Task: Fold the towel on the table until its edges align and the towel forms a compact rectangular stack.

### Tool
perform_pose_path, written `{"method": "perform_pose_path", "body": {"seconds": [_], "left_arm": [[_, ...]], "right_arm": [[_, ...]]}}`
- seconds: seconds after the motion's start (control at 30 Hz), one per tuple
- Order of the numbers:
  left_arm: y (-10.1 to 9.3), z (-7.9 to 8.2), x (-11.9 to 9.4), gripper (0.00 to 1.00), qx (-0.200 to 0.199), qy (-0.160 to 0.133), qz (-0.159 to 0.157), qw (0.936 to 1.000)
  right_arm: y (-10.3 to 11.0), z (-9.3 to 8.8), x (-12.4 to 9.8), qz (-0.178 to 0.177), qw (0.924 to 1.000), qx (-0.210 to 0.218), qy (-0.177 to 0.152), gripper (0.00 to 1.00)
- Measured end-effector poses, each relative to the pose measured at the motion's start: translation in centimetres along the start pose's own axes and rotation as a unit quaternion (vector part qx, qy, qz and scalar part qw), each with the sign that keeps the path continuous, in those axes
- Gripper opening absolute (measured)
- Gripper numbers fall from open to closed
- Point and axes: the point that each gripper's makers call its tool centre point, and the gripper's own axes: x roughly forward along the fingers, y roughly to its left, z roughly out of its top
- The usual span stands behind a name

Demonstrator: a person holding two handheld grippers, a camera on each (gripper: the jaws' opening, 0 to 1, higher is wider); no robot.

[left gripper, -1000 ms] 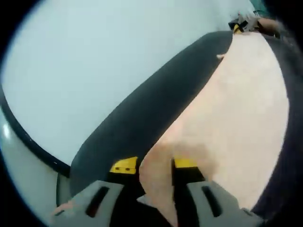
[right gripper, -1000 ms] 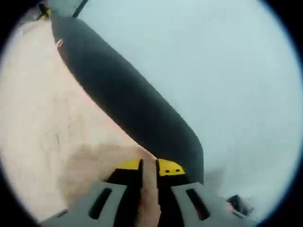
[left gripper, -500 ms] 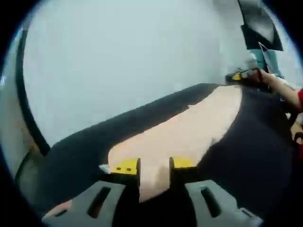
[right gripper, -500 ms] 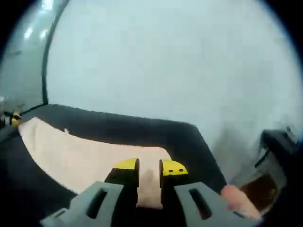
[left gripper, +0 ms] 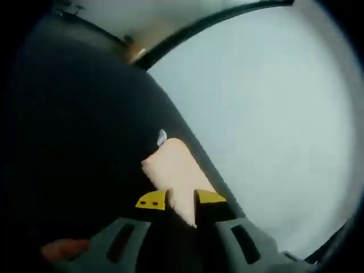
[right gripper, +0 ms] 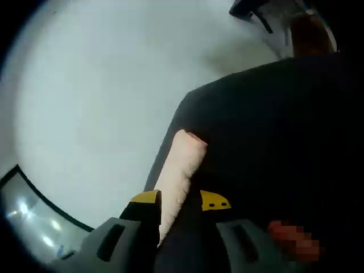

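- In the left gripper view, the left gripper point(left gripper: 181, 200), with grey arms and yellow-tipped fingers point(left gripper: 152, 200), rises from six o'clock and is clenched on an edge of the pale peach cloth towel point(left gripper: 176, 170).
- From the fingers the towel runs up toward eleven o'clock as a narrow strip lying on the black-covered desk point(left gripper: 79, 142), ending in a corner with a small white tag at its tip.
- The desk's dark surface takes up the nine o'clock half of this view; its edge slants from twelve o'clock down to about five o'clock, with a pale grey floor point(left gripper: 273, 114) beyond it at three o'clock.
- In the right gripper view, the right gripper point(right gripper: 181, 200) also grips the towel point(right gripper: 179, 170) between its yellow-tipped fingers point(right gripper: 215, 201).
- Here the towel looks like a narrow folded band rising toward twelve o'clock and ending in a rounded fold just above centre.
- The black desk point(right gripper: 273, 131) spreads to three o'clock, and the pale floor point(right gripper: 96, 91) lies from nine to twelve o'clock.
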Motion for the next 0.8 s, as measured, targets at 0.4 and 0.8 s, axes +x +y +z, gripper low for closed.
{"method": "perform_pose_path", "body": {"seconds": [0.4, 0.8], "left_arm": [[1.4, 0.6, 0.6, 0.37, -0.109, -0.035, 0.029, 0.9930], [1.6, -0.9, -0.1, 0.09, -0.122, -0.047, 0.044, 0.9904]], "right_arm": [[-0.5, -0.2, 0.5, -0.042, 0.9986, 0.033, -0.004, 0.38], [-2.6, 1.5, 4.3, -0.120, 0.9926, -0.006, -0.010, 0.04]]}}
